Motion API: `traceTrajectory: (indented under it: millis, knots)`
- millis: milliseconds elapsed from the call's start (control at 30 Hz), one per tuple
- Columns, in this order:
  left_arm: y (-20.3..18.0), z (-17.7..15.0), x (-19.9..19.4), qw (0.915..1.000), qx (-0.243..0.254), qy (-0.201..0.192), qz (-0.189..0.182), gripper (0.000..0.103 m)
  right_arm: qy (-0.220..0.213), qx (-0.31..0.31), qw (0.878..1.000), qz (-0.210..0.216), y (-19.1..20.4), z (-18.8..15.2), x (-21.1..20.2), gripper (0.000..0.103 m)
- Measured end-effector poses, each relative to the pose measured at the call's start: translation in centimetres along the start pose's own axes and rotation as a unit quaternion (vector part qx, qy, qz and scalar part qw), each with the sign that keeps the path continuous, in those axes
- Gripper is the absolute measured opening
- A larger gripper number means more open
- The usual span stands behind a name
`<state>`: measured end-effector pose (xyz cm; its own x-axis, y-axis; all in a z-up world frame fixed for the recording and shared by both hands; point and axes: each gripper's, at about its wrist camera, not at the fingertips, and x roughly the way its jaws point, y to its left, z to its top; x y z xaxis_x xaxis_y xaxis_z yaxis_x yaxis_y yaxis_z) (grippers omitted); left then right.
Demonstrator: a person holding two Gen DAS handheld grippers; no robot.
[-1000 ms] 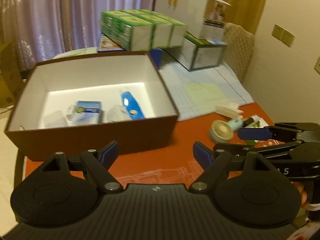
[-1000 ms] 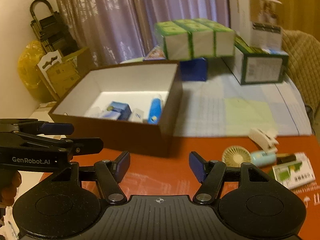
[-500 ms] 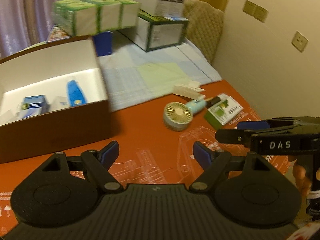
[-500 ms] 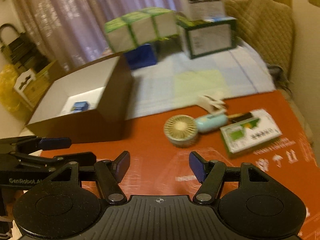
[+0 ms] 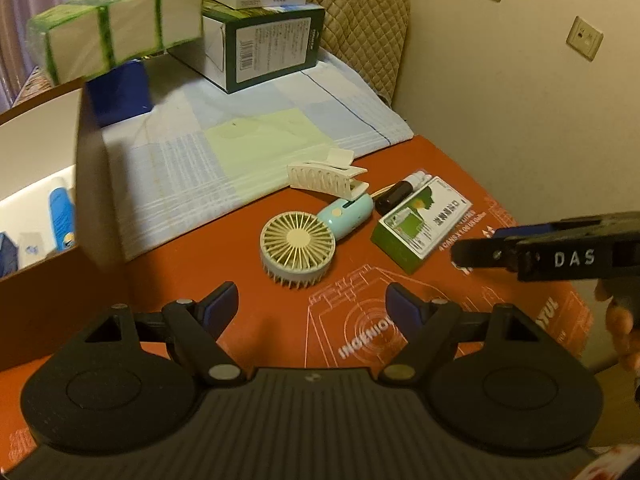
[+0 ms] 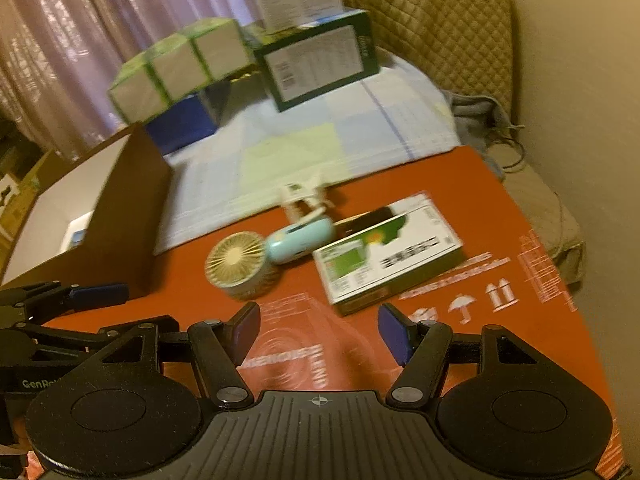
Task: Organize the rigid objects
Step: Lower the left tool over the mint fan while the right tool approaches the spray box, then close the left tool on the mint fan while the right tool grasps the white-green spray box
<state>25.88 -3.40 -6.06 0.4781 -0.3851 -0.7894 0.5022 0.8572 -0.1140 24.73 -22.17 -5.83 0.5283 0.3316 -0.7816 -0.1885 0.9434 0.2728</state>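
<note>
On the red mat lie a small hand fan with a mint handle, a white hair clip, a dark tube and a green-and-white carton. My left gripper hovers open just in front of the fan, nothing between its fingers. In front of the carton my right gripper also stands open and empty. The brown box at the left holds a blue tube and small packs.
A pale checked cloth covers the table behind the mat. Green-edged cartons, a blue box and a dark green box stand at the back. A wall runs along the right, a quilted chair back behind.
Both grippers swung right from the brown box toward the fan and carton and sank a little. The loose items now sit closer and central. Neither jaw opening changed.
</note>
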Motion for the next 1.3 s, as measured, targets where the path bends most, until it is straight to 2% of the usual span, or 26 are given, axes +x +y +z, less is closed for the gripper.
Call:
traceTrajectory:
  millis: [300,633,733,800,833,1133,1300]
  knots:
    - [-0.2,2.2,5.6,0.9990,0.034,0.017,0.024,0.078,-0.008,0.017,0.999,-0.044,-4.4,3.4,3.3,0.062]
    - [0.1,3.5,9.3,0.9977,0.053,0.027,0.032,0.078,-0.001,0.027,0.998,-0.054,-6.9,6.3,7.4,0.062]
    - [0.2,3.5,9.9,0.9975,0.055,0.031,0.031,0.072,0.006,0.027,0.998,-0.057,-7.0,6.4,8.3,0.062]
    - [0.3,3.4,10.1,0.9978,0.052,0.033,0.026,0.062,0.009,0.026,0.998,-0.061,-7.1,6.4,8.7,0.062]
    - [0.3,3.4,10.2,0.9978,0.050,0.035,0.023,0.061,0.009,0.025,0.998,-0.061,-7.2,6.3,8.8,0.062]
    - [0.1,1.7,9.1,0.9981,0.046,0.032,0.025,0.060,0.018,0.031,0.998,-0.059,-7.1,5.2,8.0,0.062]
    - [0.3,0.0,7.8,0.9986,0.023,0.031,0.036,0.060,0.023,0.033,0.998,-0.058,-6.9,4.0,6.9,0.061]
